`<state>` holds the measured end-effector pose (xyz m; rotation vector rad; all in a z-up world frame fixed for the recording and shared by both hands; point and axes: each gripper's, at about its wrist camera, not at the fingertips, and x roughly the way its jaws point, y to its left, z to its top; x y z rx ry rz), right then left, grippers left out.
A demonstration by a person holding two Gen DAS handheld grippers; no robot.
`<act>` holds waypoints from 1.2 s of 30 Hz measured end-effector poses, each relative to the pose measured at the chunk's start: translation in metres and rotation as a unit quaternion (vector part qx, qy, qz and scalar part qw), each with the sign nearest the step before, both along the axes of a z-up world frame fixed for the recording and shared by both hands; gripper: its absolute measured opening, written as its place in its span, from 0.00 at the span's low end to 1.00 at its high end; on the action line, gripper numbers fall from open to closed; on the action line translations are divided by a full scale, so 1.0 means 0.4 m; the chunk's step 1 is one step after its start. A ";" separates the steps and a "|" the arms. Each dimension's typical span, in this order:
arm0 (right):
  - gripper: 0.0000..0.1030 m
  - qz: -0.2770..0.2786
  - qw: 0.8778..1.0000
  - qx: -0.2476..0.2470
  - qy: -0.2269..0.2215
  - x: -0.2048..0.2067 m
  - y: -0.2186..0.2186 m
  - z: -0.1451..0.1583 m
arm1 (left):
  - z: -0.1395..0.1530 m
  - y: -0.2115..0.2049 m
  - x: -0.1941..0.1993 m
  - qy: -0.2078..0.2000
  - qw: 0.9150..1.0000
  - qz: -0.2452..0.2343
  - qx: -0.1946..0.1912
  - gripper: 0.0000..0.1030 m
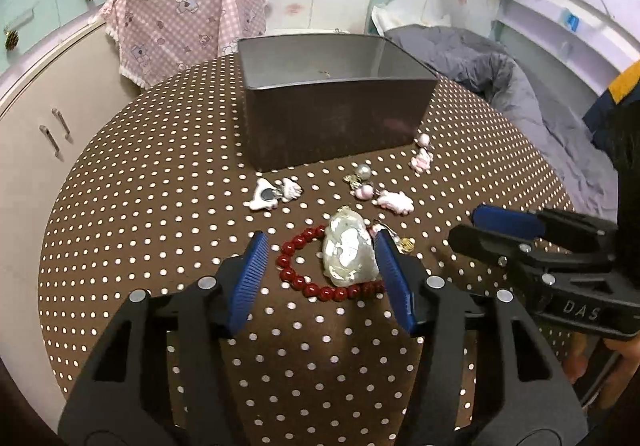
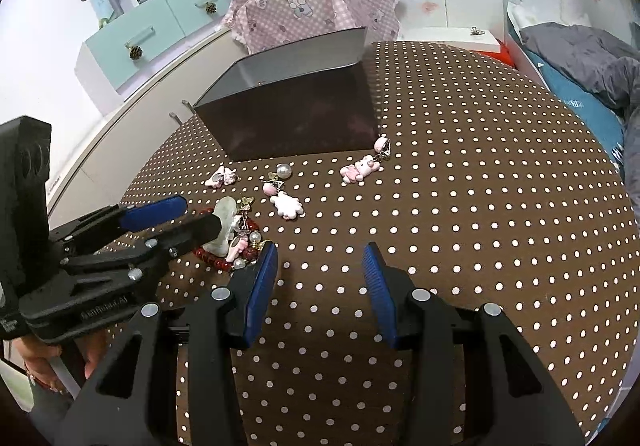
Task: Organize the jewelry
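Observation:
A pale jade pendant (image 1: 349, 251) lies on a red bead bracelet (image 1: 316, 284) on the dotted tablecloth. My left gripper (image 1: 322, 246) is open, its blue pads on either side of the pendant and bracelet, the right pad close to the pendant. It also shows in the right wrist view (image 2: 192, 214) beside the pendant (image 2: 225, 230). My right gripper (image 2: 318, 254) is open and empty over bare cloth, right of the bracelet. A dark grey open box (image 1: 332, 86) stands behind the jewelry.
Pink and white charms (image 1: 394, 201), a white charm pair (image 1: 272, 194), a pearl piece (image 1: 362, 172) and a pink charm (image 2: 360, 168) lie scattered before the box. A pink cloth-covered object (image 1: 184, 18), a cabinet and a bed surround the table.

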<state>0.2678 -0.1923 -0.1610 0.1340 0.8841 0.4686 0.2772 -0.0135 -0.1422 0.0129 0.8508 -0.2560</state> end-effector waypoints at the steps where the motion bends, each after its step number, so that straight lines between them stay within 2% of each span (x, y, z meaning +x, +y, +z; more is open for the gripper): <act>1: 0.41 0.000 1.000 0.000 0.000 0.002 -0.001 0.000 | -0.002 -0.005 0.001 0.001 1.000 -0.004 0.002 0.52; 6: 0.42 0.002 1.000 0.000 0.000 0.002 -0.002 0.000 | -0.012 -0.029 0.006 0.002 1.000 -0.009 0.030 0.46; 8: 0.43 0.001 1.000 -0.001 0.000 0.002 0.000 -0.001 | -0.020 -0.037 0.012 0.009 0.999 -0.013 0.039 0.32; 10: 0.43 0.001 1.000 -0.001 0.000 0.003 0.000 -0.001 | -0.025 -0.038 0.015 0.005 0.999 -0.014 0.050 0.30; 11: 0.43 0.001 1.000 -0.002 0.000 0.003 0.001 -0.001 | -0.024 -0.040 0.014 0.004 0.999 -0.016 0.052 0.26; 13: 0.43 0.001 1.000 -0.004 0.000 0.002 0.003 -0.001 | -0.021 -0.039 0.012 0.002 0.999 -0.015 0.047 0.24; 16: 0.43 0.004 1.000 -0.006 -0.001 0.005 0.010 0.001 | 0.003 -0.012 0.002 -0.009 1.000 -0.014 0.001 0.10; 18: 0.43 0.007 1.000 -0.009 -0.002 0.005 0.018 0.002 | 0.022 0.002 -0.001 -0.015 1.000 -0.013 -0.018 0.10; 26: 0.43 0.025 0.999 -0.020 -0.014 0.025 0.070 0.008 | 0.060 0.045 -0.010 -0.034 0.998 -0.003 -0.053 0.10; 29: 0.43 0.019 0.999 -0.039 -0.023 0.051 0.086 0.008 | 0.075 0.059 -0.013 -0.042 0.997 0.003 -0.066 0.10; 33: 0.34 0.033 0.997 -0.070 -0.023 0.081 0.116 -0.004 | 0.102 0.073 0.000 -0.056 0.996 0.010 -0.075 0.10; 36: 0.25 0.048 0.993 -0.102 -0.029 0.092 0.142 -0.012 | 0.124 0.084 0.017 -0.063 0.993 0.008 -0.095 0.10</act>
